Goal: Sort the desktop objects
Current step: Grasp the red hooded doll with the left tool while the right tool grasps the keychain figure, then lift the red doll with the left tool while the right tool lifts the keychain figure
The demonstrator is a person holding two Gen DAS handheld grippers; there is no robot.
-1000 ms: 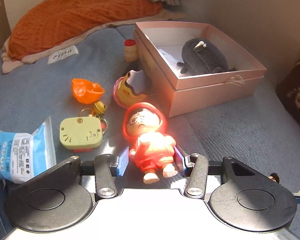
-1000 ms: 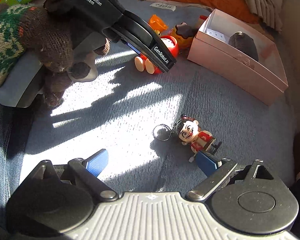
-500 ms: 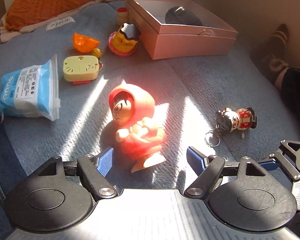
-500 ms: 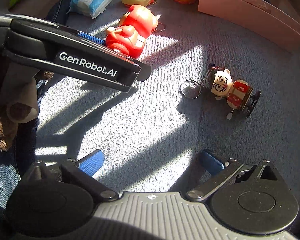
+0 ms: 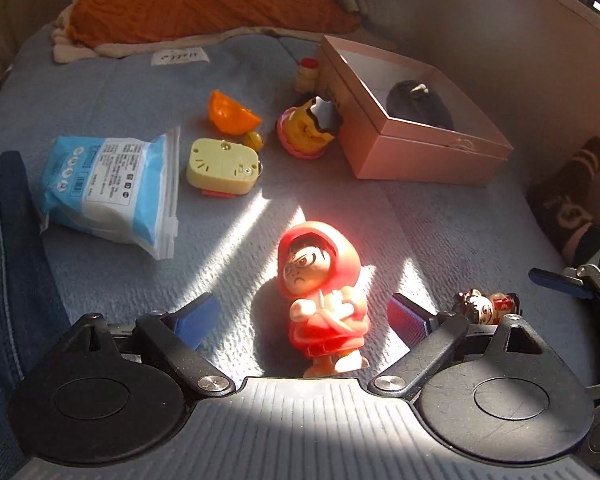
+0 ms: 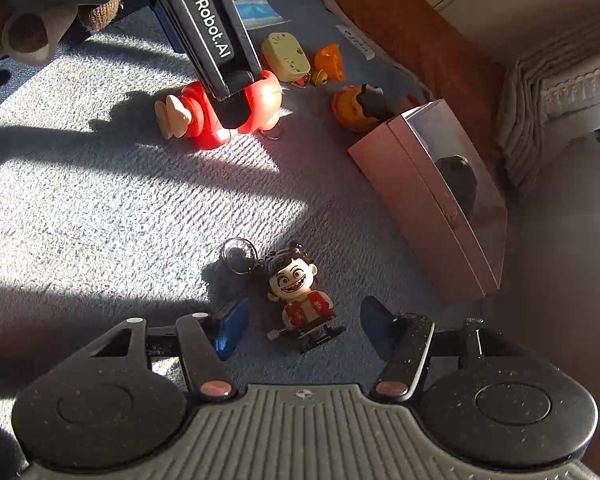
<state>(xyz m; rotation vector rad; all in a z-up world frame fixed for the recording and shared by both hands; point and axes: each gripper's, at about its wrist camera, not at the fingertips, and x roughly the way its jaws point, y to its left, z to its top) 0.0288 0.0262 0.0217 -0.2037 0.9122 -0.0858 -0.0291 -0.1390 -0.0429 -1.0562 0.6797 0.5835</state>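
A red hooded figurine (image 5: 320,300) lies on the blue-grey blanket between the pads of my left gripper (image 5: 302,320). Its jaws are opening and touch nothing. In the right wrist view, that gripper's black body (image 6: 212,28) hangs over the figurine (image 6: 204,120). A small keychain figure (image 6: 300,296) with a metal ring lies between the pads of my right gripper (image 6: 304,324). The jaws are closing, with a gap still on both sides of the figure. The keychain figure (image 5: 486,308) also shows at the right of the left wrist view. A pink open box (image 5: 420,156) holds a dark grey plush (image 5: 418,104).
A blue wipe pack (image 5: 108,188), a pale yellow case (image 5: 222,166), an orange piece (image 5: 232,114), a yellow-pink toy (image 5: 306,130) and a small bottle (image 5: 306,74) lie left of the box. A person's jeans leg (image 5: 4,280) and a socked foot (image 5: 568,188) flank the blanket. An orange throw (image 5: 204,0) lies behind.
My left gripper carried the red figurine away from the box, let it go on the blanket and opened wide. My right gripper rolled, and its jaws narrowed around the keychain figure.
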